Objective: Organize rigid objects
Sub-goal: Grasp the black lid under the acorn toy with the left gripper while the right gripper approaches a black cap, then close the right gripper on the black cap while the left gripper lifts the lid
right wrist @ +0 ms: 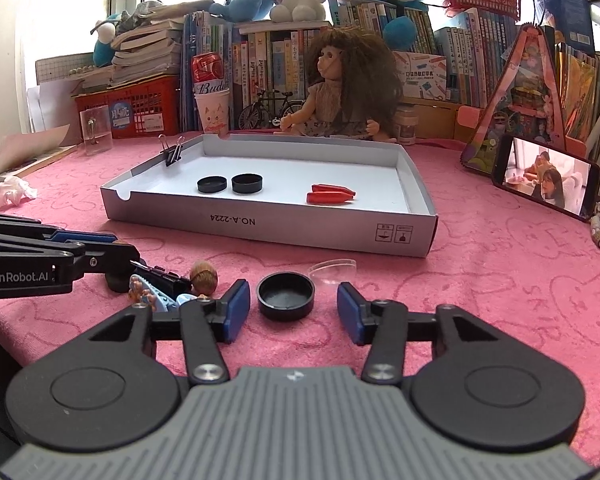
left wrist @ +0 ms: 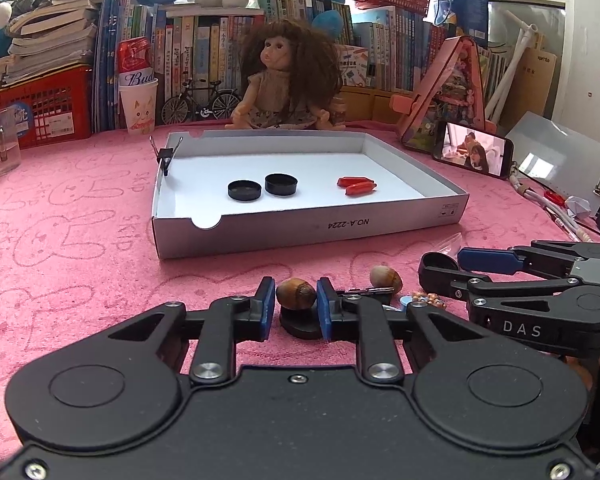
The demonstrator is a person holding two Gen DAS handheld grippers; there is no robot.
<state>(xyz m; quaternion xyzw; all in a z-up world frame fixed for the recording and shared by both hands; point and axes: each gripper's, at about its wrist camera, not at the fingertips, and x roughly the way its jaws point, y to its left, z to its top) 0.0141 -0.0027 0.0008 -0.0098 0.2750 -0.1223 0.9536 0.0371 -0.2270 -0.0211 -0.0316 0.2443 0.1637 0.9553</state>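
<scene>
A white box lid point(left wrist: 300, 224) point(right wrist: 260, 228) on the pink cloth holds two black caps point(left wrist: 244, 190) point(right wrist: 247, 183), two red pieces point(left wrist: 356, 186) point(right wrist: 330, 194) and a binder clip point(left wrist: 165, 156) on its wall. My left gripper point(left wrist: 296, 304) is shut on a brown acorn point(left wrist: 296, 292), held just above the cloth over a dark cap point(left wrist: 300, 324). A second acorn point(left wrist: 386, 278) point(right wrist: 204, 277) lies to its right. My right gripper point(right wrist: 294, 308) is open around a black cap point(right wrist: 286, 296) on the cloth, pads apart from it.
A clear lid point(right wrist: 334, 270), a black clip point(right wrist: 166, 280) and a small blue figure point(right wrist: 152, 300) lie near the grippers. A doll point(left wrist: 288, 76), a phone point(left wrist: 474, 154), a glass point(left wrist: 0, 146), a cup point(left wrist: 138, 106) and book rows stand behind the box.
</scene>
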